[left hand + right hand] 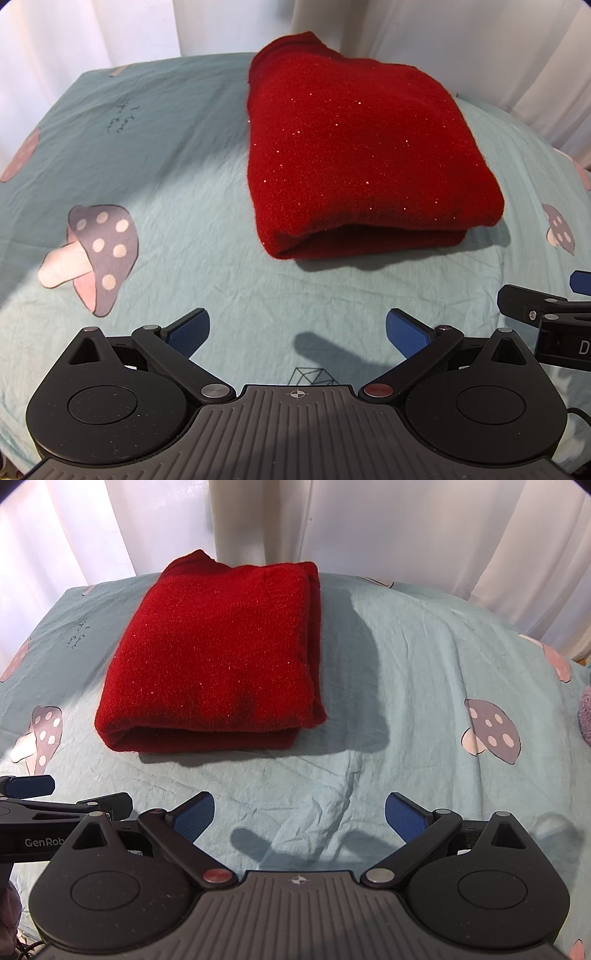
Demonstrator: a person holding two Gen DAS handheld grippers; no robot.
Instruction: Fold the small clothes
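Note:
A red knitted garment [354, 155] lies folded into a thick rectangle on the pale green mushroom-print sheet [177, 177]. It also shows in the right wrist view [218, 657], left of centre. My left gripper [297, 330] is open and empty, hovering over the sheet in front of the garment's near edge. My right gripper [299, 812] is open and empty, in front of and to the right of the garment. Each gripper shows at the edge of the other's view: the right gripper [546, 314] and the left gripper [55, 801].
White curtains [406, 528] hang behind the bed. Mushroom prints [92, 254] dot the sheet. A fuzzy purple-grey object [584, 716] sits at the right edge of the right wrist view.

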